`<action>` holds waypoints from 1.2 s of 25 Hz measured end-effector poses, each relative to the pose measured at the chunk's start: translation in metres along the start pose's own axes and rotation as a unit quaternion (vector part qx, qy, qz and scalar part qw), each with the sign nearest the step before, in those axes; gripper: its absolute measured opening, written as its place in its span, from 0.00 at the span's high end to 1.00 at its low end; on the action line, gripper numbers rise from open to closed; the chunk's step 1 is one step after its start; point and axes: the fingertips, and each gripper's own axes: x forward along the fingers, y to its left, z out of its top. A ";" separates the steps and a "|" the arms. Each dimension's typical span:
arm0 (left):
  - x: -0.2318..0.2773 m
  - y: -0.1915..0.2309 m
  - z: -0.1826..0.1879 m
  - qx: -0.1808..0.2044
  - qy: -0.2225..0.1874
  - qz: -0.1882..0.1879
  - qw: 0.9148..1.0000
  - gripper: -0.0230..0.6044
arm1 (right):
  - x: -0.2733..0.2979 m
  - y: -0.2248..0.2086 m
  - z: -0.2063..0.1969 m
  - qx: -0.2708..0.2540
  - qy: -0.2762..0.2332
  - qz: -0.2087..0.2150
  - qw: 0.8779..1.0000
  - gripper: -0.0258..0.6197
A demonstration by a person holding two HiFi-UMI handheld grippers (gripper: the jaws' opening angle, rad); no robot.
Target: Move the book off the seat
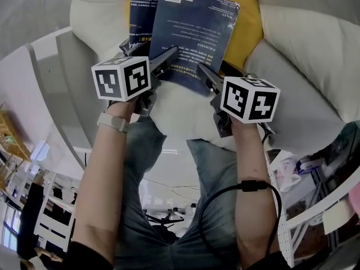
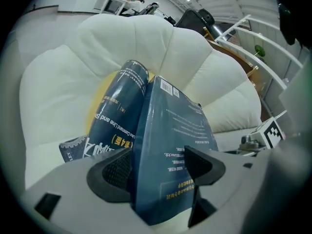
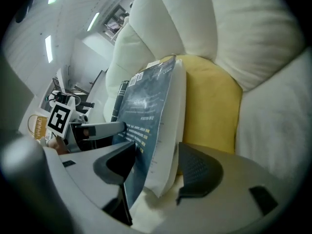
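Book (image 1: 194, 35) between left hand-held gripper (image 2: 158, 168) pads

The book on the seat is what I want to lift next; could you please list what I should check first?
1. Book between the jaws of the left gripper: ok, one cover stands between them.
2. Book between the jaws of the right gripper: ok, cover and pages.
3. Left gripper clamped: not ok, jaws apart.
4. Right gripper clamped: not ok, a gap shows beside the pages.
5. Book upright on the seat: ok, splayed open in front of the yellow cushion.
6. Place to set it down: cannot tell, none in view.
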 end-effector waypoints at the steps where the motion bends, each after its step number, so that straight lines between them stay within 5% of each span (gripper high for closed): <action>1: 0.000 0.000 -0.001 0.001 0.001 -0.001 1.000 0.42 | 0.002 0.000 0.000 0.009 0.002 -0.003 1.000 0.54; 7: 0.002 -0.003 -0.002 -0.001 0.007 -0.021 1.000 0.42 | 0.011 -0.009 -0.001 0.024 0.009 -0.029 0.999 0.54; 16: 0.005 0.000 -0.002 -0.001 -0.016 -0.023 1.000 0.43 | 0.017 -0.010 0.000 0.036 0.013 -0.002 0.999 0.54; 19: 0.001 0.002 -0.002 -0.031 -0.032 -0.025 0.999 0.43 | 0.016 -0.010 -0.001 0.030 0.012 -0.009 0.999 0.54; 24: -0.011 0.005 0.002 -0.105 -0.035 -0.082 0.991 0.52 | 0.015 -0.012 0.000 0.024 0.010 -0.014 1.000 0.54; 30: 0.003 -0.009 0.001 -0.074 -0.039 -0.047 0.995 0.44 | 0.008 -0.019 0.002 0.025 0.013 -0.011 1.000 0.55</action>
